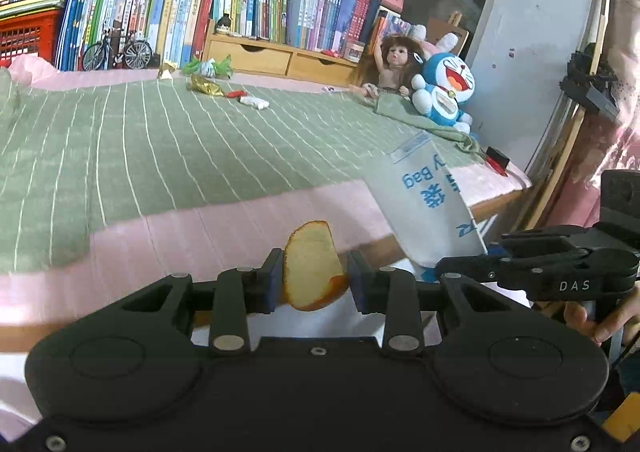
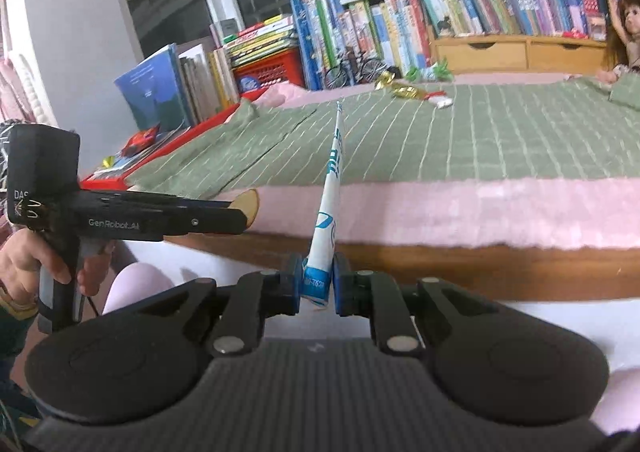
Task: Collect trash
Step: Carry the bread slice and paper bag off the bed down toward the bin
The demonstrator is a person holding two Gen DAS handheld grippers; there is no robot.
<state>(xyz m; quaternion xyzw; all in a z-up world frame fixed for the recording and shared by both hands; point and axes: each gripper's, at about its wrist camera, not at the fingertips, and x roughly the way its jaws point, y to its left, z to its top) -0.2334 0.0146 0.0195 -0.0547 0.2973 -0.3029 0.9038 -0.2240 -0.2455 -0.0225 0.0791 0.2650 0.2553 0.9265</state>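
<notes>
A yellowish fruit peel (image 1: 313, 266) with an orange edge stands between the blue pads of my left gripper (image 1: 314, 280), which is shut on it. The right wrist view shows that gripper (image 2: 240, 211) from the side, with the peel (image 2: 249, 205) at its tip. My right gripper (image 2: 317, 284) is shut on the bottom of a white paper bag (image 2: 331, 187) with blue print, seen edge-on. The same bag (image 1: 430, 203) rises at the right of the left wrist view, with the right gripper (image 1: 456, 266) below it. Gold and green wrappers (image 1: 206, 85) and a white scrap (image 1: 254, 102) lie far back on the green striped cloth (image 1: 160, 143).
Rows of books (image 1: 180, 11) and a wooden drawer unit (image 1: 276, 59) line the back. A doll (image 1: 390, 63) and a blue plush toy (image 1: 444, 89) sit at the right by a window pillar. A red crate (image 2: 268, 65) and a small model bicycle (image 1: 116, 49) stand at the left.
</notes>
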